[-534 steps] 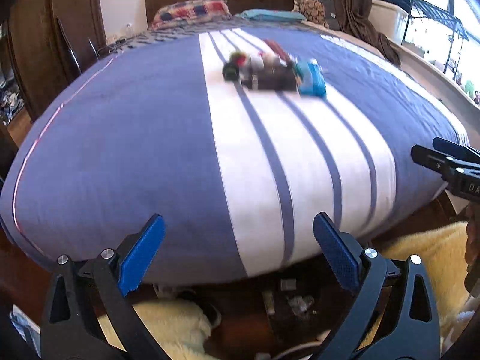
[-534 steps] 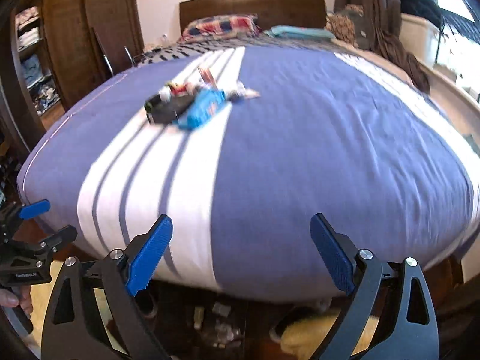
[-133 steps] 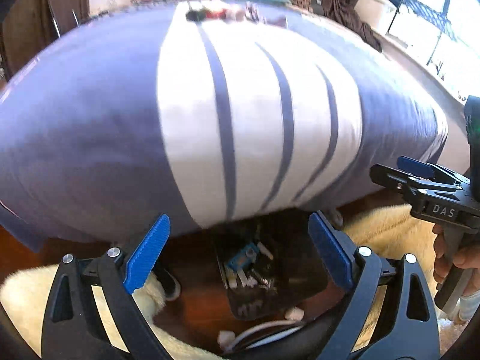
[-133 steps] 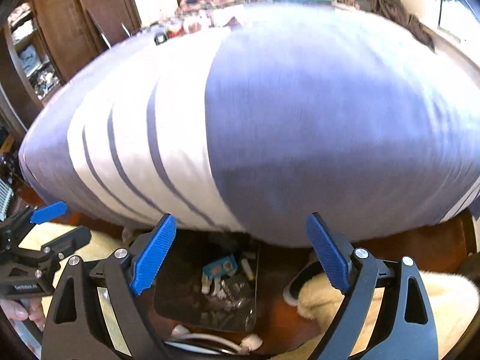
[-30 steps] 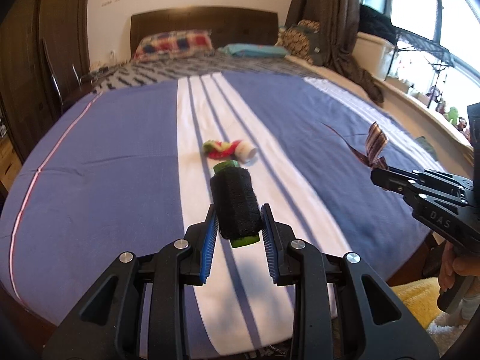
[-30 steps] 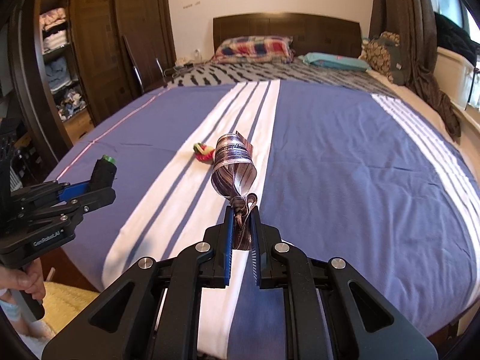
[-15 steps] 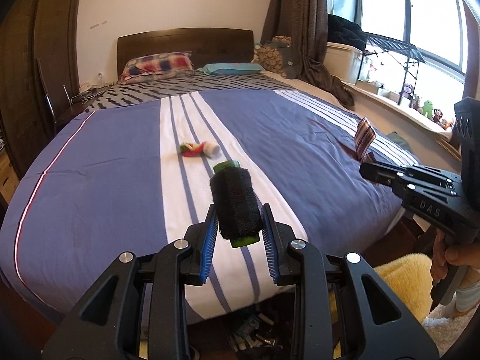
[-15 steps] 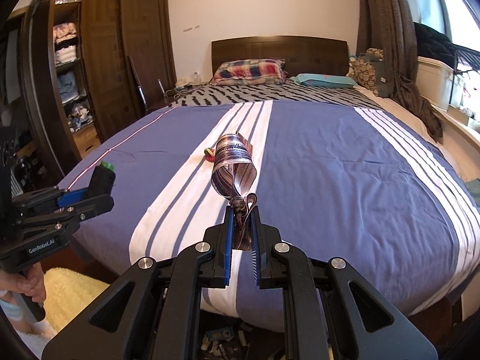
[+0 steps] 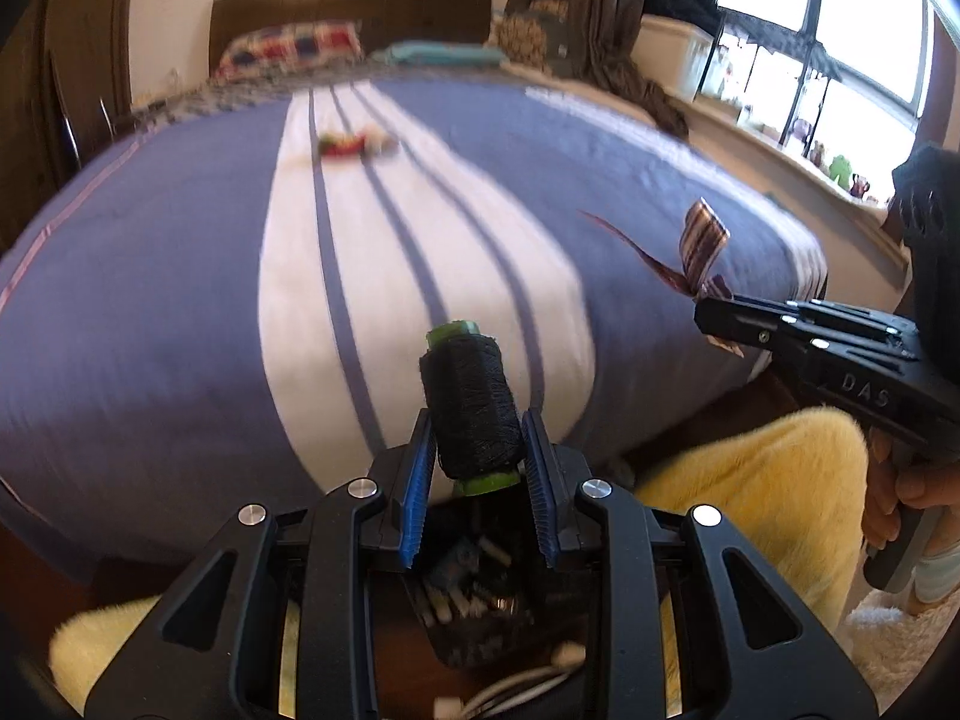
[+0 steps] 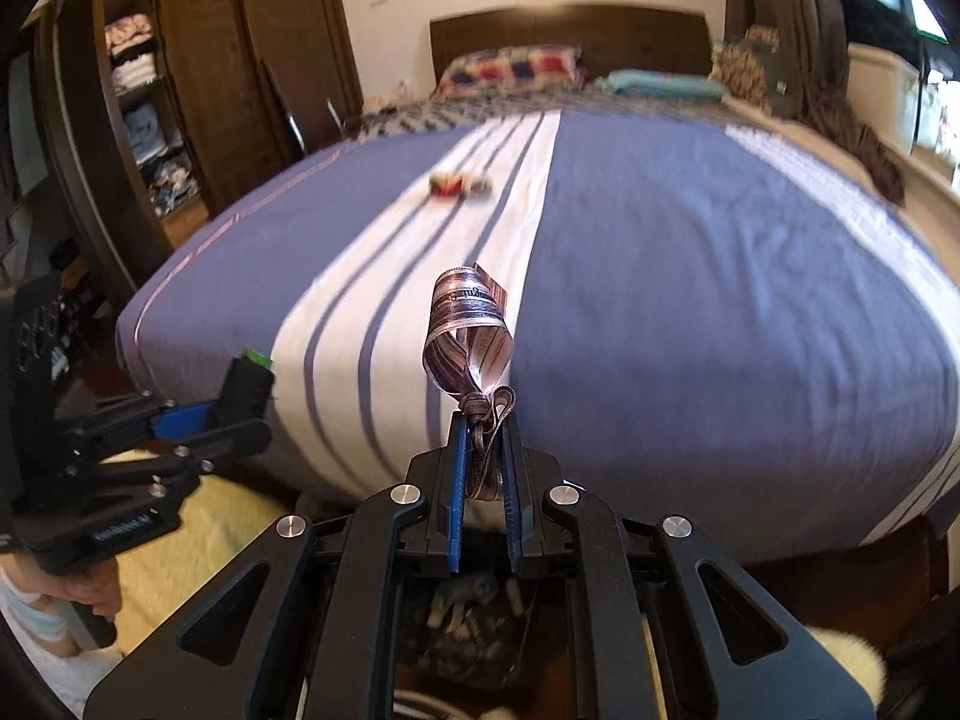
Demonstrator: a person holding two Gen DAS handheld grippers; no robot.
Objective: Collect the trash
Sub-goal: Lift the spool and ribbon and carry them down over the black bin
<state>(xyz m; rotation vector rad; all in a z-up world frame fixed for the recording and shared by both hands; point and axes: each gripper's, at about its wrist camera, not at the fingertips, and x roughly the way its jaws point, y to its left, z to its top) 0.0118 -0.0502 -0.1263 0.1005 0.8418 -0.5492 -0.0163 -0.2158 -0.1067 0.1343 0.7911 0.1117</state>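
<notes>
**A:** Your left gripper [image 9: 477, 456] is clamped on the spool of black thread [image 9: 471, 405], pads against its sides. Its long axis runs roughly upright in the left wrist view, tipped a little away from you, with one green end up top and the other down between the pads. Your right gripper [image 10: 483, 468] is pinched nearly closed on the knotted tail of the striped ribbon [image 10: 468, 330]; the loop stands up and forward out of the jaws, toward the headboard.

**B:** So how much is done?

**A:** Judging from the frames, most of it. Both pieces are off the bed [image 10: 690, 300] and held past its foot edge, above the dark bin [image 9: 480, 606] on the floor, which already holds several small bits of litter. One piece is left on the bedspread: the red and green scrap [image 10: 459, 185] lying on the white stripe, well up the bed. It is too blurred to name.

**B:** And next?

**A:** You'd likely lower both over the bin and let go. The spool hangs roughly over the bin opening; the ribbon is light and could drift, so release it low. Then go back for the scrap.
</notes>
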